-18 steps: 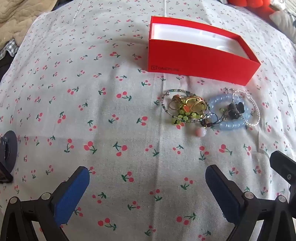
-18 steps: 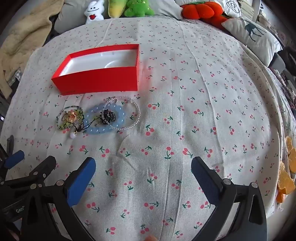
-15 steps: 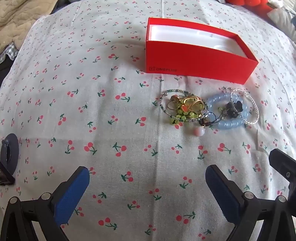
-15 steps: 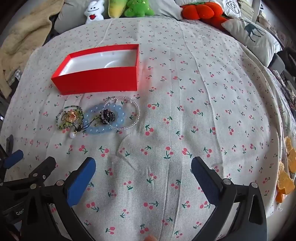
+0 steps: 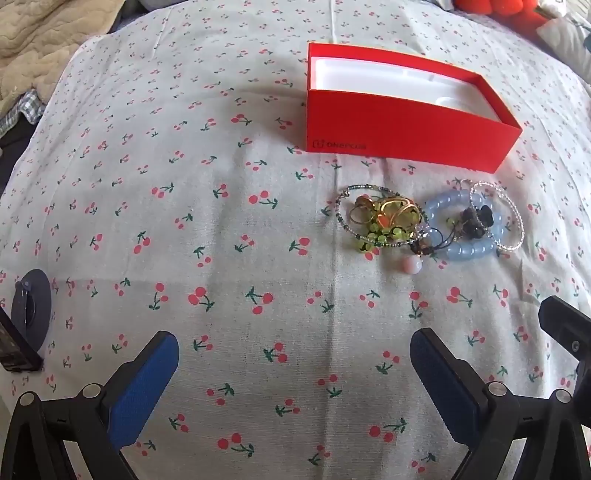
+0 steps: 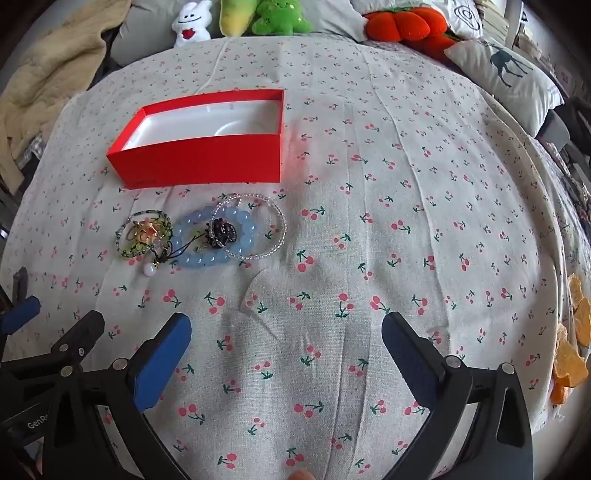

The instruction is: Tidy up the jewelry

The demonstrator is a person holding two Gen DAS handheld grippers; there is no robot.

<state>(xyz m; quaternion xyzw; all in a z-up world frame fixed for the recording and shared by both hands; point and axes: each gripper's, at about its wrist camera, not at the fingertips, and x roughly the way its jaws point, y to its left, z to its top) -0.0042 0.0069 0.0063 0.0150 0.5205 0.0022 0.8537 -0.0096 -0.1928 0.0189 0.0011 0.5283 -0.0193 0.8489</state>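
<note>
An open red box (image 5: 406, 122) with a white inside sits on the cherry-print cloth; it also shows in the right wrist view (image 6: 207, 158). In front of it lies a jewelry pile: a green beaded bracelet with gold rings (image 5: 380, 219) (image 6: 144, 232), a blue bead bracelet (image 5: 463, 225) (image 6: 207, 236) with a dark charm, a clear bead bracelet (image 5: 513, 214) (image 6: 266, 225), and a pink bead (image 5: 412, 265). My left gripper (image 5: 295, 373) is open and empty, near and left of the pile. My right gripper (image 6: 288, 350) is open and empty, near and right of it.
A dark round object (image 5: 31, 306) lies at the cloth's left edge. Plush toys (image 6: 236, 16) and pillows (image 6: 506, 77) line the far side. A beige blanket (image 6: 48, 81) is at far left. Orange pieces (image 6: 570, 343) lie at the right edge.
The left gripper has shifted slightly left, so the box and pile sit a little further right in its view. The right gripper has barely moved.
</note>
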